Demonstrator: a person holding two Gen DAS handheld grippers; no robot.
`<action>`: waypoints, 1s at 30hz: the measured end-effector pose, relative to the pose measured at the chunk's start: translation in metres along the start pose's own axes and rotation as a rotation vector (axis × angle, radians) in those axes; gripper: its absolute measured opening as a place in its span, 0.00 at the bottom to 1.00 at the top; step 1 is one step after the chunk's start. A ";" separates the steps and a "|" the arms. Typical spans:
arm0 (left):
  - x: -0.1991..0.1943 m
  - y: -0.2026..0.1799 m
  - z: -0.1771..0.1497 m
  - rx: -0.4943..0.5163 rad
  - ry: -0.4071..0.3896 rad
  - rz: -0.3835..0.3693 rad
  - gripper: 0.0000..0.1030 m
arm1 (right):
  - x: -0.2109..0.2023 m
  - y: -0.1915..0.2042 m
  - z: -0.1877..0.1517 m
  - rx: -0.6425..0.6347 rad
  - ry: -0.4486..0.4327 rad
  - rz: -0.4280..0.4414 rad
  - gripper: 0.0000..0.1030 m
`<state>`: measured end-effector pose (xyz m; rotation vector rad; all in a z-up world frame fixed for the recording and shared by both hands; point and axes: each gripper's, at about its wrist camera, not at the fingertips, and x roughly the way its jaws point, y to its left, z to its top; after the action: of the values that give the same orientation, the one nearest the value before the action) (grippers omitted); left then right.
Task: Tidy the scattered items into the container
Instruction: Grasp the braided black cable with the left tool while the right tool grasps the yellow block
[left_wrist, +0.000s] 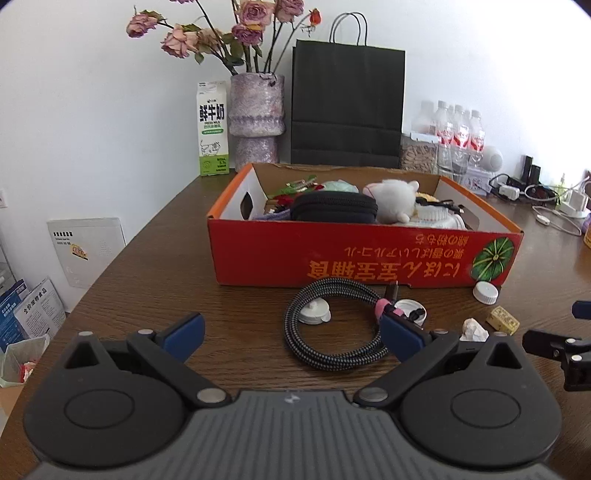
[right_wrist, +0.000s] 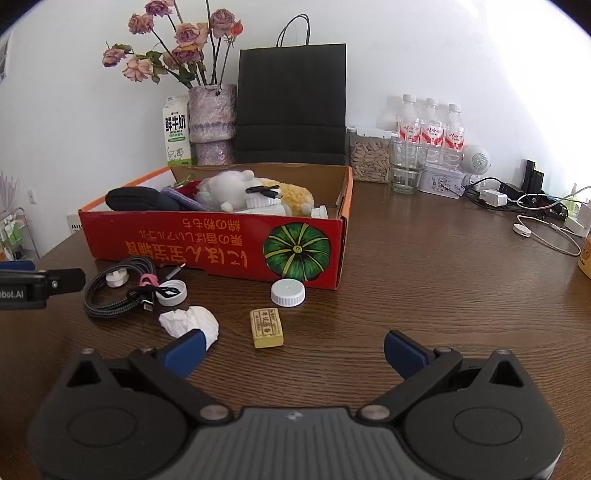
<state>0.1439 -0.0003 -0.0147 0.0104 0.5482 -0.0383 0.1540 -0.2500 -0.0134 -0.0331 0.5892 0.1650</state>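
Red cardboard box (right_wrist: 207, 247) sits on the brown wooden table (right_wrist: 424, 266); left gripper (left_wrist: 291, 332) and right gripper (right_wrist: 293, 349) both spread wide, empty, near the braided black cable (left_wrist: 332, 325).

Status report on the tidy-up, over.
Left gripper open, right gripper open, both empty. Cable, caps, tissue, yellow block outside red box. Nothing blocking.

Yellow block (right_wrist: 268, 328) between spread fingers (right_wrist: 184, 347)

Ahead of both grippers sits the box (right_wrist: 214, 243), with the cable (left_wrist: 332, 325), tissue (right_wrist: 190, 321) and 1 cap (right_wrist: 288, 291) between.
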 end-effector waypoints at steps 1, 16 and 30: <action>0.002 -0.002 0.000 0.010 0.010 -0.004 1.00 | 0.003 0.001 0.001 -0.007 0.005 -0.005 1.00; 0.057 -0.025 0.007 0.136 0.152 -0.081 1.00 | 0.043 0.002 0.012 -0.023 0.075 -0.010 0.98; 0.071 -0.021 0.008 0.089 0.145 -0.114 1.00 | 0.052 0.000 0.014 0.002 0.085 0.009 0.85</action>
<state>0.2081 -0.0239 -0.0449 0.0689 0.6916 -0.1737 0.2047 -0.2415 -0.0309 -0.0357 0.6749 0.1724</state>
